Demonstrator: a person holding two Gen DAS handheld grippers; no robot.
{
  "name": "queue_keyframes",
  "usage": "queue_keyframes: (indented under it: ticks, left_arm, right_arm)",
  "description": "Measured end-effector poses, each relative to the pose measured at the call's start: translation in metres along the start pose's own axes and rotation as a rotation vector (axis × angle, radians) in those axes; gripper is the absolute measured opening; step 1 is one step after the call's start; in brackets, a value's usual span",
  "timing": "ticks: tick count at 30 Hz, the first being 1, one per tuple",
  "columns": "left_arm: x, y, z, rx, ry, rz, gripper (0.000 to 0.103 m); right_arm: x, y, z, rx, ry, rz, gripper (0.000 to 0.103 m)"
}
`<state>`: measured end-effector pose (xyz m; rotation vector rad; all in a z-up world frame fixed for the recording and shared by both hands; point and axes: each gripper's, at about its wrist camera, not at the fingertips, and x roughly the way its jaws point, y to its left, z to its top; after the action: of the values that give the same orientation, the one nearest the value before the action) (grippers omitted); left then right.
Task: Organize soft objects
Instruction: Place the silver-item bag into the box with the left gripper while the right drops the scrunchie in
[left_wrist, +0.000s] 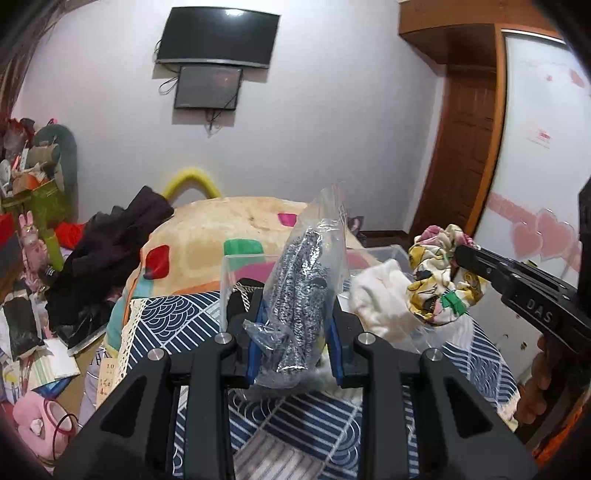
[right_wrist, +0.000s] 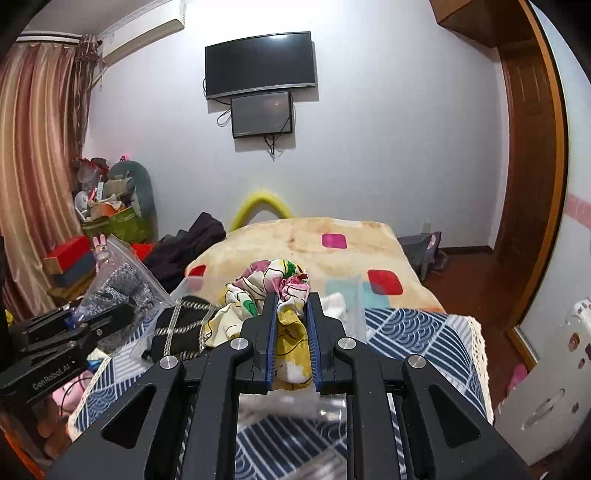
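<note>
1. A clear plastic bag holding black-and-white speckled knit fabric is pinched between the fingers of the left tool and stands upright above it.
2. A crumpled floral cloth, yellow, pink, white and green, is clamped in the right tool and bulges beyond its tips.
3. A white soft cloth is seen between the two tools, just beside the floral cloth.
4. A black cloth with pale checked lines lies ahead and left of the right tool.

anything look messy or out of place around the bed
Yes: dark clothes lie heaped at the bed's left edge, and papers and a pink plush toy are strewn on the floor beside it.
</note>
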<state>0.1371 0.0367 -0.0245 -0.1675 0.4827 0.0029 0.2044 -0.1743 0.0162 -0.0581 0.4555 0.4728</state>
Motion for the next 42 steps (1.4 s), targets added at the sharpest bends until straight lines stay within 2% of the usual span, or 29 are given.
queue_keyframes:
  ticks: [5, 8, 12, 15, 17, 19, 22, 27, 35, 37, 42]
  left_arm:
    - [0.033, 0.006, 0.002, -0.027, 0.053, 0.015, 0.029]
    - [0.057, 0.008, -0.001, -0.043, 0.102, -0.012, 0.029]
    - [0.083, 0.006, -0.006, -0.038, 0.173, -0.041, 0.030]
    - [0.092, 0.004, -0.011, -0.024, 0.186, -0.036, 0.031]
    - [0.094, 0.003, -0.015, -0.014, 0.192, -0.024, 0.038]
    - [0.096, 0.003, -0.018, -0.005, 0.195, -0.007, 0.046]
    - [0.095, 0.002, -0.022, 0.008, 0.195, 0.002, 0.049]
    - [0.076, -0.001, -0.022, 0.025, 0.155, 0.011, 0.060]
    - [0.025, -0.014, -0.016, 0.082, 0.056, 0.016, 0.064]
    - [0.009, -0.018, -0.012, 0.086, 0.022, 0.008, 0.068]
    - [-0.029, -0.025, -0.006, 0.097, -0.050, -0.009, 0.076]
  right_arm:
    - [0.025, 0.007, 0.005, -0.019, 0.035, 0.002, 0.013]
    - [0.038, 0.012, 0.001, -0.027, 0.064, 0.005, 0.013]
    - [0.062, 0.016, -0.010, -0.028, 0.132, 0.004, 0.013]
    - [0.073, 0.019, -0.019, -0.040, 0.187, 0.011, 0.014]
    - [0.078, 0.019, -0.025, -0.058, 0.212, 0.007, 0.014]
    - [0.078, 0.019, -0.028, -0.063, 0.226, 0.008, 0.020]
    - [0.070, 0.015, -0.027, -0.053, 0.225, 0.018, 0.024]
    - [0.055, 0.006, -0.020, -0.034, 0.197, 0.023, 0.037]
    - [0.014, 0.001, -0.008, -0.029, 0.112, 0.036, 0.040]
    - [-0.002, 0.002, -0.004, -0.033, 0.076, 0.040, 0.046]
    - [-0.036, 0.009, 0.004, -0.051, -0.011, 0.041, 0.048]
